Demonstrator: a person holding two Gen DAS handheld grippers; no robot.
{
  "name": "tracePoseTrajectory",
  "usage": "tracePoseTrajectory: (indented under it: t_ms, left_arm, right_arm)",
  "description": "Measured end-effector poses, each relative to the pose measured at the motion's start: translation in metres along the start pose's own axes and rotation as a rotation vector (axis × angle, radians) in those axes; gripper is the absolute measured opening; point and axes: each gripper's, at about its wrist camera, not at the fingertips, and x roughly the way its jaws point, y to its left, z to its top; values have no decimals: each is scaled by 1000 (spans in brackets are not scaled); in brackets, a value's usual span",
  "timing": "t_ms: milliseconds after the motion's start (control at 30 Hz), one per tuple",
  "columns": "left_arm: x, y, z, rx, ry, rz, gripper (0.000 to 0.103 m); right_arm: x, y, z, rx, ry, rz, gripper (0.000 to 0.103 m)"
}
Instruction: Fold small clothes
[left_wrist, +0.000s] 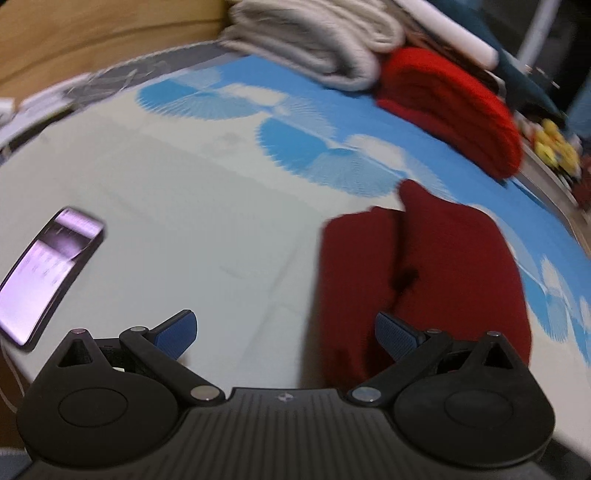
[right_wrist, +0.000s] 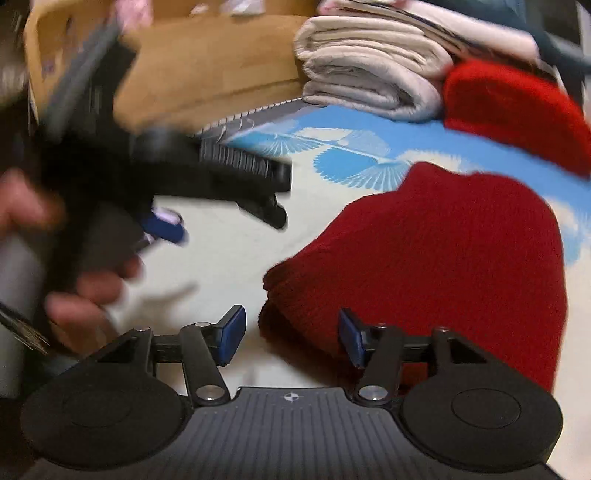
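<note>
A dark red knitted garment (right_wrist: 443, 258) is lying folded on the blue-and-white patterned sheet (left_wrist: 184, 184). The right hand-held gripper (right_wrist: 291, 334) is hovering at its near edge, jaws apart, nothing pinched between them. The left hand-held gripper (left_wrist: 286, 332) is standing wide open too, just beside the garment. Behind, a brighter red cloth (left_wrist: 454, 107) is leaning against folded pale towels (left_wrist: 314, 40). A lit phone (left_wrist: 48, 273) is resting off to the left.

Fuzzy knitted dark red garment (right_wrist: 443, 266)
</note>
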Motion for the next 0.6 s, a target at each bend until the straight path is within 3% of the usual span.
tracePoseTrajectory:
  t_ms: [133,233,367,467,600]
  left_arm:
    - [-1,-32,-7,103,-49,3,103]
    - [11,-52,-14,161,-41,77,103]
    - [38,-53,-24,180,41,184,103]
    - [49,-39,-32,145,90,162,103]
    - [48,-27,-30,112,94,104,103]
  right_arm:
    - [-31,-36,10,12,-95,-226,57]
    - [-19,-61,11,40,-70,-344,56]
    - [28,-70,-17,9,148,-314,54]
    - [38,-49,-32,-146,137,-359,54]
    - [18,-76,2,-15,95,-237,47]
